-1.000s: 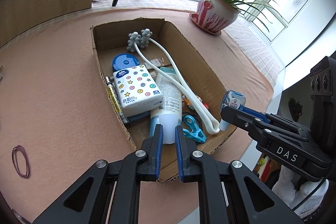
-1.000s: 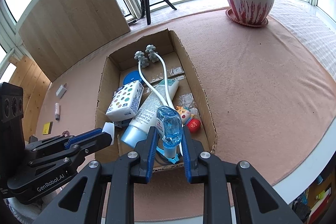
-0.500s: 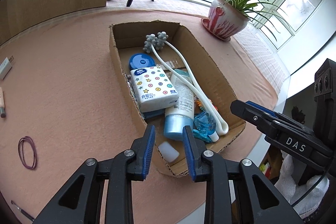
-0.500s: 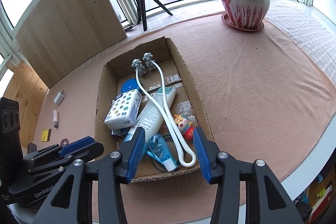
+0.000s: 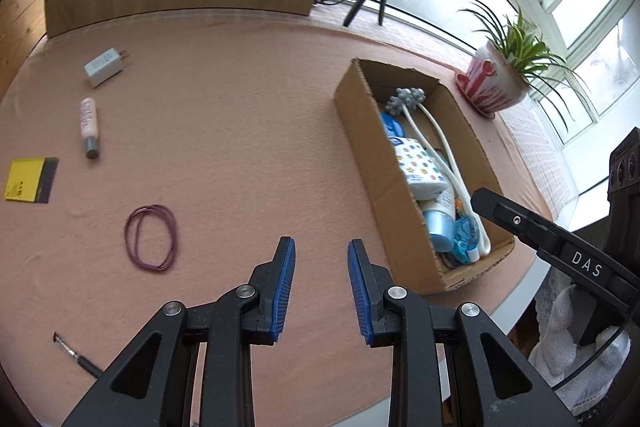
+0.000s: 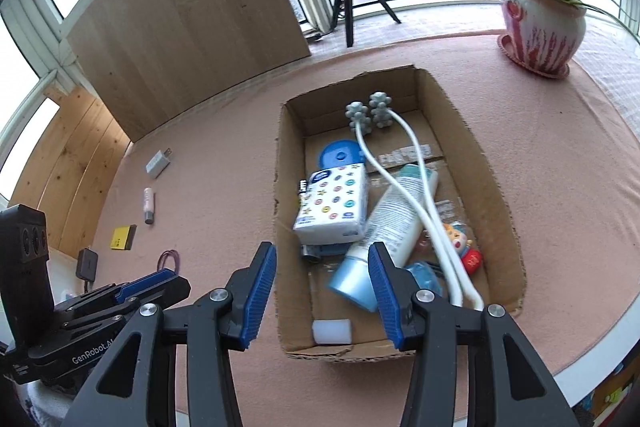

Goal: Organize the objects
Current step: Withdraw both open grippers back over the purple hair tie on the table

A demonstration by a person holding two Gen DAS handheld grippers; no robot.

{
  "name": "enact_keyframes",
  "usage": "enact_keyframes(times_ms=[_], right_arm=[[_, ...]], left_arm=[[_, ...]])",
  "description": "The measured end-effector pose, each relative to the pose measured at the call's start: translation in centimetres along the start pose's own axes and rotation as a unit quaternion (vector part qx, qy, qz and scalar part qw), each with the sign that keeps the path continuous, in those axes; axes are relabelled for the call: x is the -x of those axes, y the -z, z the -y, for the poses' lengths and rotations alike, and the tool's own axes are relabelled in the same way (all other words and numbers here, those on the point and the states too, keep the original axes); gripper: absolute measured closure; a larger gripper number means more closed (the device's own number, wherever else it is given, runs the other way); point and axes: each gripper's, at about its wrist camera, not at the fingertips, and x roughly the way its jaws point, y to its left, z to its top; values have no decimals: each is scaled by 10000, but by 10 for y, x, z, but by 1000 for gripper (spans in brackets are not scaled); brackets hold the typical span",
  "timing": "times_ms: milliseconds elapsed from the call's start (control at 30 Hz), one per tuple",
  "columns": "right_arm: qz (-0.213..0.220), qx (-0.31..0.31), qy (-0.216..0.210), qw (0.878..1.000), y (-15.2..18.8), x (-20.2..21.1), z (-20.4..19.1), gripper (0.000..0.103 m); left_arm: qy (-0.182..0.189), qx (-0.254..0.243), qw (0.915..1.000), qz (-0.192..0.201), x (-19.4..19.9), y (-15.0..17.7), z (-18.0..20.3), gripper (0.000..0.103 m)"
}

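Open cardboard box (image 6: 496, 183) holds toiletries; purple rubber band (image 5: 151, 244) lies outside on cloth

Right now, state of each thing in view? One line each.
left gripper: open, nothing between fingers
right gripper: open, empty
cardboard box: open top, partly filled
lotion tube: lying in box, capped
tissue pack: lying in box, sealed
white block: loose in box's near corner
rubber band: flat on cloth, outside box
charger plug: unplugged, outside box
pink tube: lying on cloth, capped
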Motion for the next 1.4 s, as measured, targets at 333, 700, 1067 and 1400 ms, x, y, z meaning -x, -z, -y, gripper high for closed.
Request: enact_keyframes(times_ms=[333,700,1067,1400], right_arm=[[-352,595,-387,9969,5,-29,-66,59],[-793,1158,-571,9885,19,-70,-123,59],[-1386,1613,-373,9764,27,-137,-173,59],[-1444,2069,196,9674,35,-165,-204,60]], left_arm=[[-474,787,9954,257,46,16,-90,73],[-957,1104,9885,399,75,7,-162,73],[-1004,994,9898,185,36,-46,-194,73],[-1061,996,9893,-43,-11,-84,-214,73]])
